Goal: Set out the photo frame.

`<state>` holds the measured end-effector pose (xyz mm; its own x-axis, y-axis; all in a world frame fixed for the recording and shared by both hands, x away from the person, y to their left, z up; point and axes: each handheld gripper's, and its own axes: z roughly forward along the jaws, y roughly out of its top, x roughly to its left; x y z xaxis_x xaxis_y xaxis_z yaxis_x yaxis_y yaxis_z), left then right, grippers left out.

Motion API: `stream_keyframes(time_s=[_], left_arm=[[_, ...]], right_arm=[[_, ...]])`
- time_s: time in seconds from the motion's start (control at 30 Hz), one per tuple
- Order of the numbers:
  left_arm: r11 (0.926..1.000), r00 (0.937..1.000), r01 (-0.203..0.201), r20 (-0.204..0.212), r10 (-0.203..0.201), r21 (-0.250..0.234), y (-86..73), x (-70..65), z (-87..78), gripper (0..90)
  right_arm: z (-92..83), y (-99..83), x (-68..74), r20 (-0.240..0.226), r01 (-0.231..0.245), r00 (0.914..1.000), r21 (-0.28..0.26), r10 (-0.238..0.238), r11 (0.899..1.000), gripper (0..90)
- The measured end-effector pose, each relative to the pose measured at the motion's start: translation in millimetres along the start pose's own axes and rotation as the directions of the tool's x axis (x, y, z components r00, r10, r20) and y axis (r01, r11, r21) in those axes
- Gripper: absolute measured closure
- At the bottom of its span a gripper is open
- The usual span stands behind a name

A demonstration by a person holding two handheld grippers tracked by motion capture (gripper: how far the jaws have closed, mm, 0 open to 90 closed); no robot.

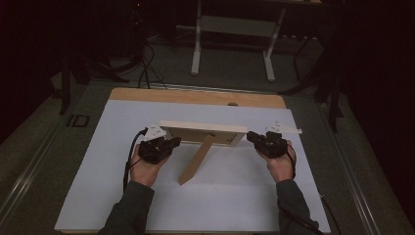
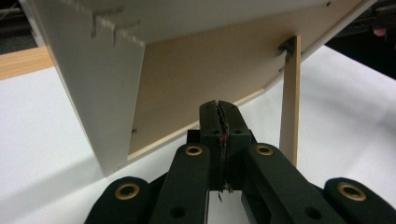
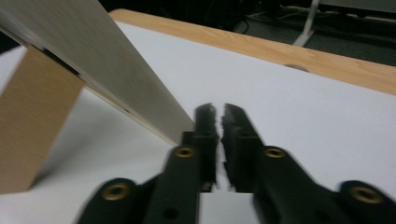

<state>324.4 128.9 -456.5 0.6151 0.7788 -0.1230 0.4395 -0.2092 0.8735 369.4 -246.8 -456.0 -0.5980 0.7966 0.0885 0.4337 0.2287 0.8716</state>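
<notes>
we have the picture frame [image 1: 203,131] standing on its prop [image 1: 195,160] on the table [image 1: 98,161]. our left tool [image 1: 171,143] and right tool [image 1: 253,137] sit closed and empty at its two ends. next, we judge, both need to back away without nudging it.

One picture frame [image 1: 203,132] with one prop leg [image 1: 196,159], two grippers, left [image 1: 172,143] and right [image 1: 252,137], one table [image 1: 195,96].

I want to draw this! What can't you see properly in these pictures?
- Front of the picture frame: faces away in the high view.
- Frame's top: cut off by the upper edge in the left gripper view.
- Right gripper: blurred in its own view.
- Room behind the table: too dark.
</notes>
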Motion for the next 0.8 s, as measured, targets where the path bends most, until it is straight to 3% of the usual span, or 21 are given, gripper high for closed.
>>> stream_keyframes(time_s=[0.23,0.8], left_arm=[[0.9991,0.9984,-0.042,-0.037,0.042,-0.004,8.1,-9.8,0.2,90.0],[0.9997,0.9985,-0.023,-0.051,0.022,-0.008,14.8,-6.2,1.6,90.0]], right_arm=[[2.2,8.0,7.3,-0.013,-0.001,0.9999,-0.025,0.000,1.000,89.8],[2.3,25.9,11.6,-0.045,-0.004,0.9990,-0.058,0.002,0.998,89.8]])
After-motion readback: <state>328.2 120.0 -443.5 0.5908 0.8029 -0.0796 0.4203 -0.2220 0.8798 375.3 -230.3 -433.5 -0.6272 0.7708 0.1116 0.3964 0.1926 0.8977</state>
